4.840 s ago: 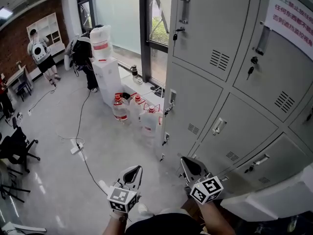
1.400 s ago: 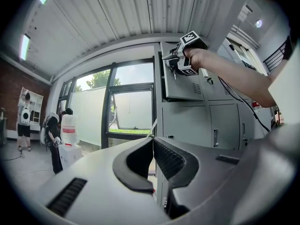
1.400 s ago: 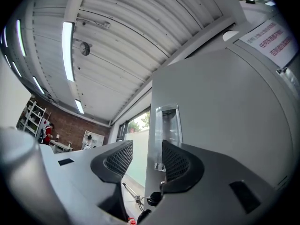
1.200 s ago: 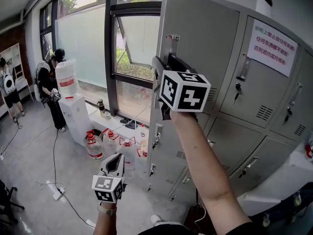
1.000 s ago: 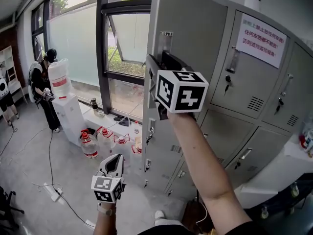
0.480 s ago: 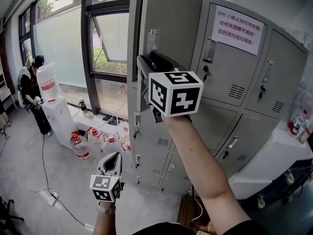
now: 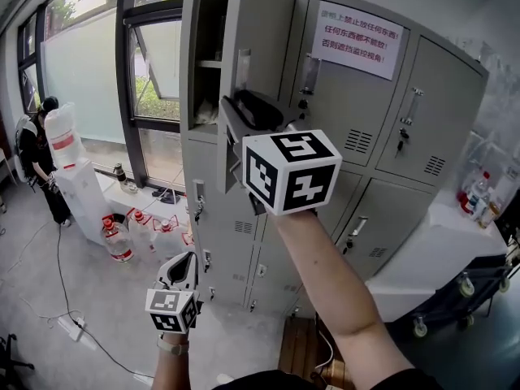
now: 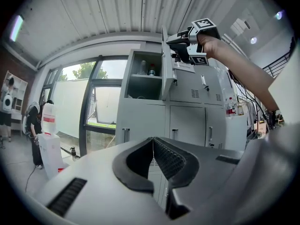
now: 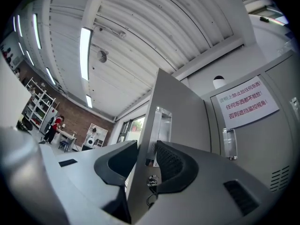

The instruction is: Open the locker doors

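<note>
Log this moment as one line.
right claw: gripping locker door edge | door: partly open | left claw: shut, empty

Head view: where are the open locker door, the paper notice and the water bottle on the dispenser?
open locker door point(image 7: 262, 23), head view, bare outer face of the panel.
paper notice point(image 7: 357, 39), head view, middle of the red print.
water bottle point(image 7: 63, 139), head view, its red label.

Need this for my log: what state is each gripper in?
Left tongs: closed, empty.
Right tongs: closed on the locker door edge.
</note>
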{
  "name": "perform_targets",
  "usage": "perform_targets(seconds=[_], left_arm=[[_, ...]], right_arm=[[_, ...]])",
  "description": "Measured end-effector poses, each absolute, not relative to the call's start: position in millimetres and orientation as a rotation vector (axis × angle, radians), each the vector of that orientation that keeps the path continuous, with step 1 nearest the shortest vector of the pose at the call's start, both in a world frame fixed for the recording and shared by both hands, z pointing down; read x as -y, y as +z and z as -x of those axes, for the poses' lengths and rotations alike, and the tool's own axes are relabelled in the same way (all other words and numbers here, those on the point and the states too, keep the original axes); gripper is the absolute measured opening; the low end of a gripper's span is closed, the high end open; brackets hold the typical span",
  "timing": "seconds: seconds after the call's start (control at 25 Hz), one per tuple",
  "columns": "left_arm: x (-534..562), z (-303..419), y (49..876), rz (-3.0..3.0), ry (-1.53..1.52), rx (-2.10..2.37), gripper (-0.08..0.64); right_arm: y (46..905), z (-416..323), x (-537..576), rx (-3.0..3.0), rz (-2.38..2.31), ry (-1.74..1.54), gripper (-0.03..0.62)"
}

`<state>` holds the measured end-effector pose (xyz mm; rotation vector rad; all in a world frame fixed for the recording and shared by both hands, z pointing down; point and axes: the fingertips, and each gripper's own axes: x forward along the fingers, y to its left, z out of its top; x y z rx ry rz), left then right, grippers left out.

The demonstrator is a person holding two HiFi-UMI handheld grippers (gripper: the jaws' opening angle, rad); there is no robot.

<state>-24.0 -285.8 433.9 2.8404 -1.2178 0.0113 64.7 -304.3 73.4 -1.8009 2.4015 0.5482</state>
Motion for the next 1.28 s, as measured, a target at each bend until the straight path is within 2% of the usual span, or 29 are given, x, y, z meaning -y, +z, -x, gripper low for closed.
perform_targets(seconds=[0.52, 0.96, 1.28], left_arm=[[221.7, -39.3, 432.3, -2.893, 0.048, 1.111, 0.020], [216.3, -91.4, 430.6, -2.974, 0.072, 0.952, 0.020], [217.1, -121.1, 424.1, -3.029, 0.080, 0.840, 0.020]], right_arm=[[75.6, -135.2, 239.5, -2.347, 1.791, 0.502, 0.082], [77.1, -184.2, 217.8, -2.251, 1.850, 0.502, 0.074], [79.0, -188.8, 215.2, -2.243, 1.847, 0.506, 0.074]])
